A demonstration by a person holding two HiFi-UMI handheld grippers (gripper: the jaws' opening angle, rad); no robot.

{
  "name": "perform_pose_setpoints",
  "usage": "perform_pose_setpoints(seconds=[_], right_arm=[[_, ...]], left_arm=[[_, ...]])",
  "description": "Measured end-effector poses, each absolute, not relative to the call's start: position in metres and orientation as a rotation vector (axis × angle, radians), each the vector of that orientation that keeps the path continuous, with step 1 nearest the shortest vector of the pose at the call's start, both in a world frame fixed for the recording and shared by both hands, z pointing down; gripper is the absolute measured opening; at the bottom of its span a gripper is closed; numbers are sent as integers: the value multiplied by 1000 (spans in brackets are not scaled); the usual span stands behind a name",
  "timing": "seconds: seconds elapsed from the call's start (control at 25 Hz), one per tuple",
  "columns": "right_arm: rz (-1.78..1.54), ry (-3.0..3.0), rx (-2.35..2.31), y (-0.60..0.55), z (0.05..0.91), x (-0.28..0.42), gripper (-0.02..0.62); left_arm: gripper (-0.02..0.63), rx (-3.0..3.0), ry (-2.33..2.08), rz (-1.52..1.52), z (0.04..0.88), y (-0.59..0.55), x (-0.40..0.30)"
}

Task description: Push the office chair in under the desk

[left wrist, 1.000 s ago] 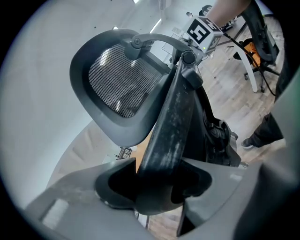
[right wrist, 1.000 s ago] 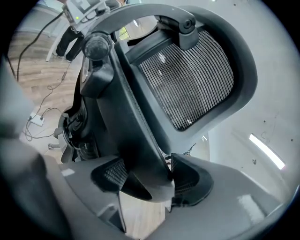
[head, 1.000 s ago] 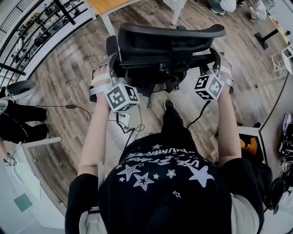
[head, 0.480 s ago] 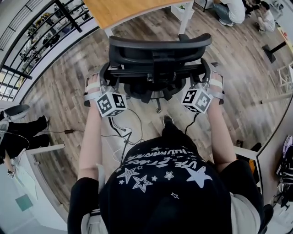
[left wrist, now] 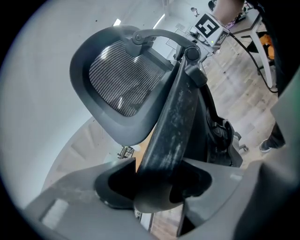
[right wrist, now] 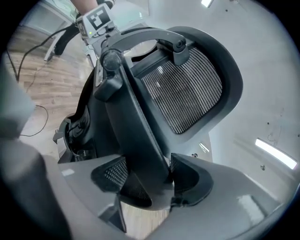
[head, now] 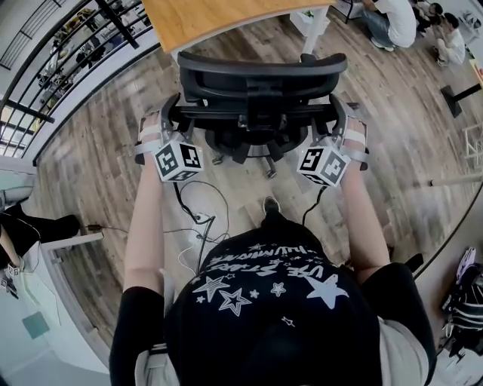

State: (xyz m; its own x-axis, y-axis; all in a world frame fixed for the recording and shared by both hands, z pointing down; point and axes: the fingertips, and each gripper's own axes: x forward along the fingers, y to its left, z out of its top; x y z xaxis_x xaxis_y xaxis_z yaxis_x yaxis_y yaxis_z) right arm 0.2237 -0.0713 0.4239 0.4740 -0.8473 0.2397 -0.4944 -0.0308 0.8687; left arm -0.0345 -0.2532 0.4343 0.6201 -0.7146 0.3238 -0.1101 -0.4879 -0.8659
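Office chair [head: 260, 113]: before desk [head: 219, 16], backrest [head: 260, 75] nearest the person [head: 272, 301]. Left gripper [head: 172, 114] on backrest's left edge, right gripper [head: 336, 114] on its right edge.

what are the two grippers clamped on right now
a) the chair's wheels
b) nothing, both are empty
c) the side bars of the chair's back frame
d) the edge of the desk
C: each gripper view shows the jaws closed around a dark bar of the back frame of the office chair, the left gripper on its left side and the right gripper on its right; neither touches the desk ahead.
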Motion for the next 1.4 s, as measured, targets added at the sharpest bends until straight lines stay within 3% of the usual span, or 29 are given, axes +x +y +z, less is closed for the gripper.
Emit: perform_pose_setpoints(seconds=[0.52,1.4], right_arm=[[-466,-1286,1593,-140,429,324,272],[-424,-1246,1564,-291,430,419,272]], left_arm=[[249,-1931,756,-868,436,-281,44],[249,-1912,774,-838,431,-410,129]])
